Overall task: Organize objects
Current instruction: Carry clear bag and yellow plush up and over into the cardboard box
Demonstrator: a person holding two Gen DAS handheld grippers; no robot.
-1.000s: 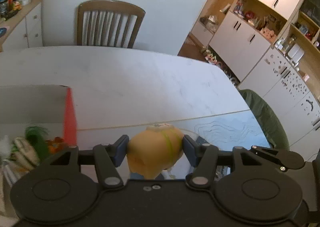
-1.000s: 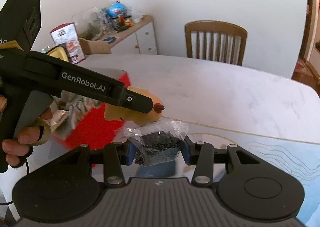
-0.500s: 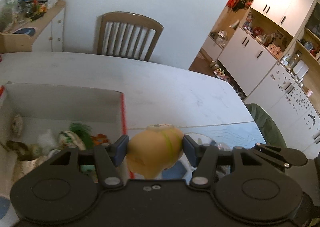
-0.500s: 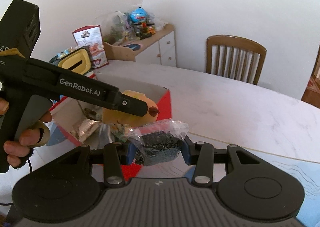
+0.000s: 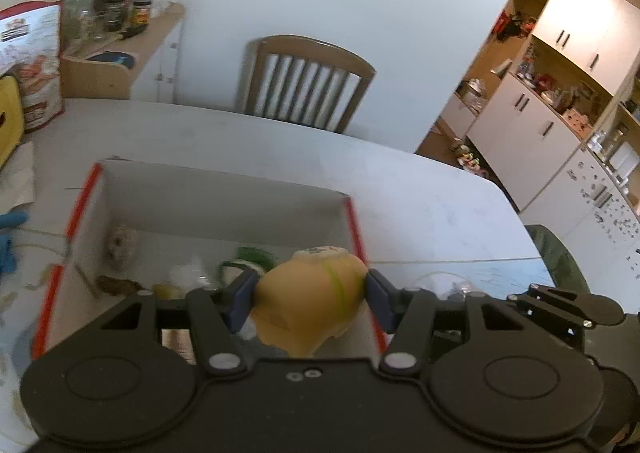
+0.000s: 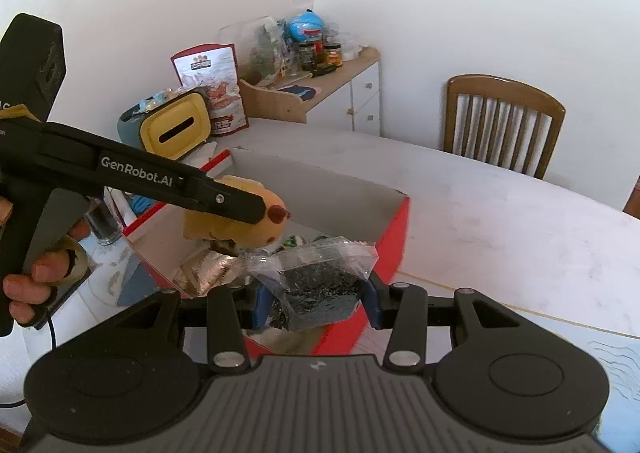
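Yellow-orange and soft-looking, a plush toy sits clamped between the blue pads of the left gripper at the lower centre of the left wrist view, held in the air above the near right part of an open red box with a pale inside. In the right wrist view the same toy shows at centre left, pinched under the black bar of the left gripper, with a hand around the handle at the left edge. The right gripper is closed on a small clear bag of dark bits at the lower centre of that view, held above the near red wall of the box. Inside the box lie a crinkled foil packet, something green and a few small things too blurred to name. The box stands on a white table. Behind it in the right wrist view are a yellow and blue container and a red and white pouch. A wooden chair stands at the far side of the table in the upper centre of the left wrist view, and a sideboard with jars is in the upper left.
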